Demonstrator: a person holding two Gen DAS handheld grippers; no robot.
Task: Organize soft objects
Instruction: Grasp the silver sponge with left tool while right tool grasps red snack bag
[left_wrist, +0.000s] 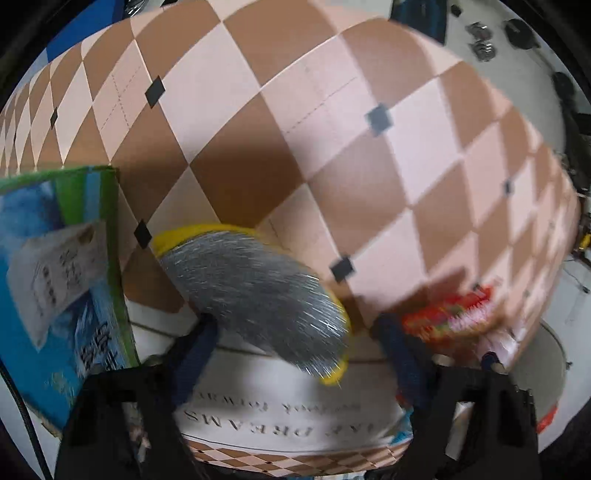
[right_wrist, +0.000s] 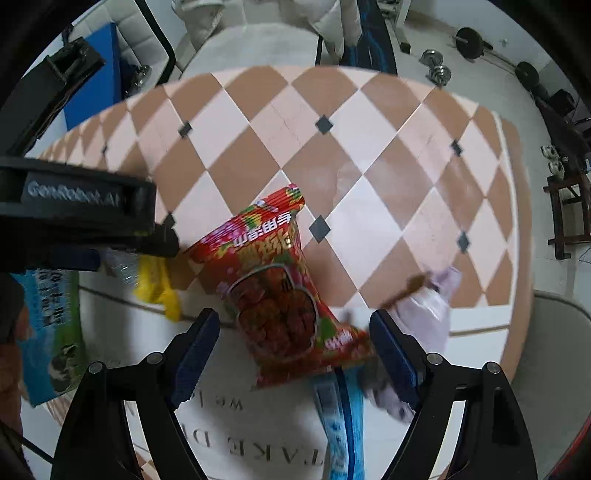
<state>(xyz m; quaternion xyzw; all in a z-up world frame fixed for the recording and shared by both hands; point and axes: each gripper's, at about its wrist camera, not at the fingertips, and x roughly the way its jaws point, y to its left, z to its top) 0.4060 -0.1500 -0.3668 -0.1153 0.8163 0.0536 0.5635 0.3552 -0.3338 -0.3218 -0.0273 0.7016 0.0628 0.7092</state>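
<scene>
Your right tool (right_wrist: 295, 350) gapes around the red snack bag (right_wrist: 280, 291); close mid-bag. Your left tool (left_wrist: 295, 332), open, straddles the yellow-grey scrub sponge (left_wrist: 258, 288)

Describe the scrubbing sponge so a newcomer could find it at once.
Start at the checkered table; on its near side lies a white mat with printed lettering. The sponge sits between the left gripper fingers, right of the blue-green box. Its grey scouring face on yellow foam is unique here.

Red snack bag (right_wrist: 280, 291) lies flat beside a grey-and-yellow sponge (left_wrist: 258, 291).
</scene>
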